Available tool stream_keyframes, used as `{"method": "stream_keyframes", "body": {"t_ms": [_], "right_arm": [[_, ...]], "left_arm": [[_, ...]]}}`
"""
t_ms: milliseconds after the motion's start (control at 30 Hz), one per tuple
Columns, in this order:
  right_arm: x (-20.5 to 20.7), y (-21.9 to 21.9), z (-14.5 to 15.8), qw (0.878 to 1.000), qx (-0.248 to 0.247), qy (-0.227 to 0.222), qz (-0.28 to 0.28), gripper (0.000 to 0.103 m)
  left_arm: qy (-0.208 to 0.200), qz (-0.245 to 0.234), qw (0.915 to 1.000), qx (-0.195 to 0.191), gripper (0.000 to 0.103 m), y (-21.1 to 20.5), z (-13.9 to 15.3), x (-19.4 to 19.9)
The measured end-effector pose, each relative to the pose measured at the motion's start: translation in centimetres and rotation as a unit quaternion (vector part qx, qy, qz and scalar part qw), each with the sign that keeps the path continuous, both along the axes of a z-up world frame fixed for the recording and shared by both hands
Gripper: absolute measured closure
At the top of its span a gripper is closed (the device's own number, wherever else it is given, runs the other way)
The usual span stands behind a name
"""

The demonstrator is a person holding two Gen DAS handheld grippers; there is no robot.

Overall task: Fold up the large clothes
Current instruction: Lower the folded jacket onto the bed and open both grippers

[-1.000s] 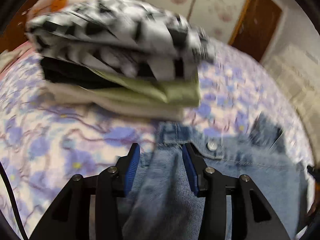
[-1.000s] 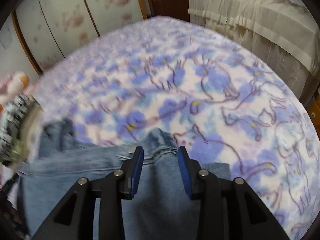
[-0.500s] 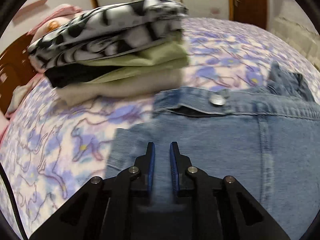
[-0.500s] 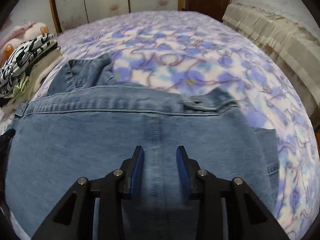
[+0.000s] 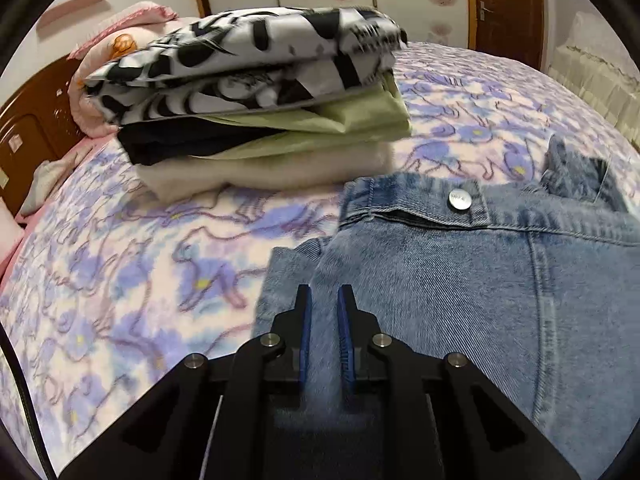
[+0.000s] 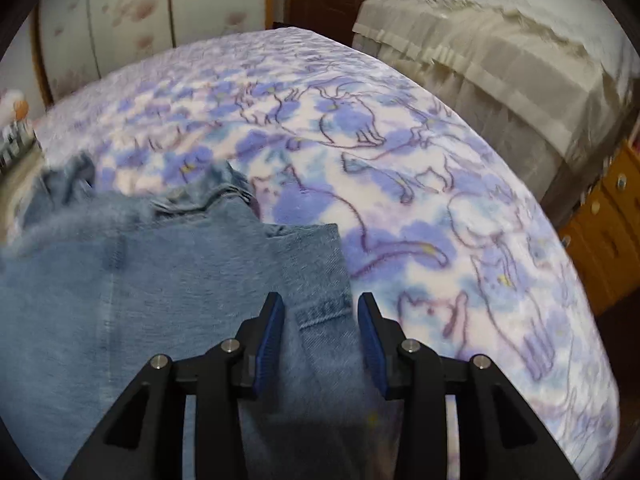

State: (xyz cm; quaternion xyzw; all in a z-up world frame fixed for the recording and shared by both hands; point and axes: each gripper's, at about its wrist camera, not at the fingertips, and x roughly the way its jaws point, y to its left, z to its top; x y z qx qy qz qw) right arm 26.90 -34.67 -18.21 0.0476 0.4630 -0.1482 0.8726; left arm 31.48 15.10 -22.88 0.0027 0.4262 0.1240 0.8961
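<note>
In the left wrist view, a dark wooden headboard (image 5: 24, 136) is standing at the far left edge, with a pink quilted pillow (image 5: 120, 44) lying beside it in the upper left. Right of that, a stack of folded clothes (image 5: 256, 92) is resting on the purple-and-white floral fleece blanket (image 5: 120, 280): a black-and-white patterned piece on top, then black, pale green and cream layers beneath. At lower centre, the left gripper (image 5: 323, 300) is pinching a fold of the light blue denim garment (image 5: 460, 280), its blue pads clenched almost together on the cloth. The garment is spreading across the lower right of the frame, its silver metal button (image 5: 459, 199) facing up near the stitched band.

In the right wrist view, the denim garment (image 6: 160, 272) is filling the lower left, lying on the blanket (image 6: 400, 168). At bottom centre, the right gripper (image 6: 320, 308) is straddling a hemmed denim edge; its jaws have just been opening a little, and the pads are standing apart from the cloth, released. At upper right, a beige pleated cover (image 6: 500, 52) is draping over furniture, with orange-brown wooden drawers (image 6: 604, 220) at the right edge.
</note>
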Motion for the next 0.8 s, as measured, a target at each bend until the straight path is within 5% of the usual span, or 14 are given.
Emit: {"method": "stream_keyframes", "body": {"t_ms": [233, 467, 500, 567, 667, 800], "right_arm": [[-5.3, 6.2, 2.4, 0.993, 0.076, -0.011, 0.092, 0.065], [-9.5, 7.6, -0.4, 0.995, 0.039, 0.035, 0.087, 0.065], [-10.0, 6.4, -0.7, 0.996, 0.039, 0.033, 0.074, 0.068], [-10.5, 4.8, -0.6, 0.997, 0.03, 0.027, 0.065, 0.099], [-10.9, 3.9, -0.2, 0.997, 0.022, 0.03, 0.064, 0.102], [-11.1, 3.8, 0.2, 0.998, -0.001, 0.035, 0.054, 0.101]], "left_arm": [[-0.019, -0.014, 0.9966, -0.079, 0.088, 1.5, 3.2, -7.9], [0.023, 0.011, 0.9974, -0.067, 0.089, 3.1, 0.4, -12.7], [0.019, 0.015, 0.9969, -0.074, 0.089, 3.7, 0.3, -13.1], [0.021, 0.035, 0.9981, -0.047, 0.084, 4.4, 0.2, -13.5], [0.023, 0.046, 0.996, -0.074, 0.083, 5.9, 0.2, -13.8], [0.027, 0.048, 0.9966, -0.061, 0.083, 5.9, 0.5, -14.1]]}}
